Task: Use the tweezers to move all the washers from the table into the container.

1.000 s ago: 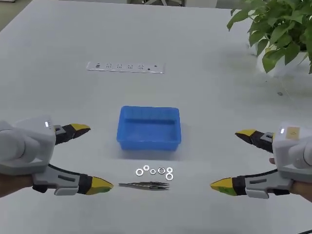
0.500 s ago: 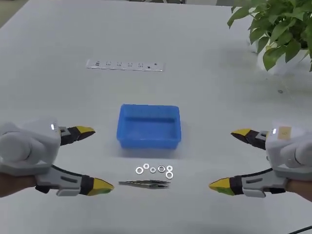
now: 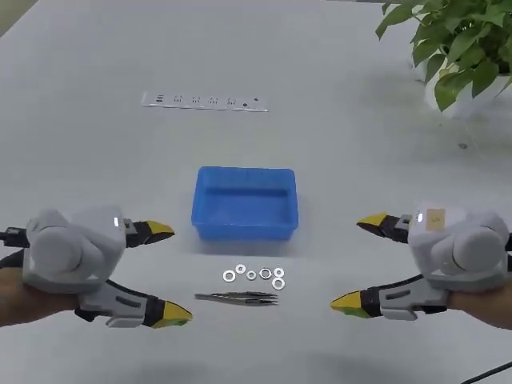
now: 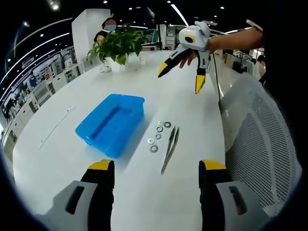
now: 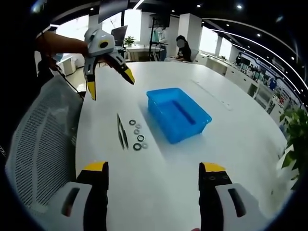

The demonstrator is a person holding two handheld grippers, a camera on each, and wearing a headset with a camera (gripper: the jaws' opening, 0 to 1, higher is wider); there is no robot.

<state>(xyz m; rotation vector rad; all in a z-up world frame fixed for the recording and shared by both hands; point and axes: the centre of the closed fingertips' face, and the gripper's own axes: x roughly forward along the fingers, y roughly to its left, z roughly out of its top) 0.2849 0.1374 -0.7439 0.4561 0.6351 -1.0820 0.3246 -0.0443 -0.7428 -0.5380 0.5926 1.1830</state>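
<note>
Several small metal washers (image 3: 254, 275) lie in a short row on the white table, just in front of an empty blue container (image 3: 245, 203). Steel tweezers (image 3: 237, 298) lie flat right below the washers. My left gripper (image 3: 170, 272) hovers open at the left of the tweezers, holding nothing. At the right my right gripper (image 3: 358, 262) is open too, level with the washers. In the left gripper view the washers (image 4: 158, 136) and tweezers (image 4: 170, 147) sit ahead between my jaws, beside the container (image 4: 111, 123). The right gripper view has the tweezers (image 5: 121, 130), washers (image 5: 137, 135) and container (image 5: 178, 113).
A white power strip (image 3: 205, 102) lies flat at the far side of the table. A potted green plant (image 3: 454, 44) stands at the far right corner. A mesh office chair (image 4: 262, 134) stands beside the table edge.
Both grippers have drawn inward toward the washers and tweezers, the right one more. The head camera has tipped slightly. Washers, tweezers and container lie where they were.
</note>
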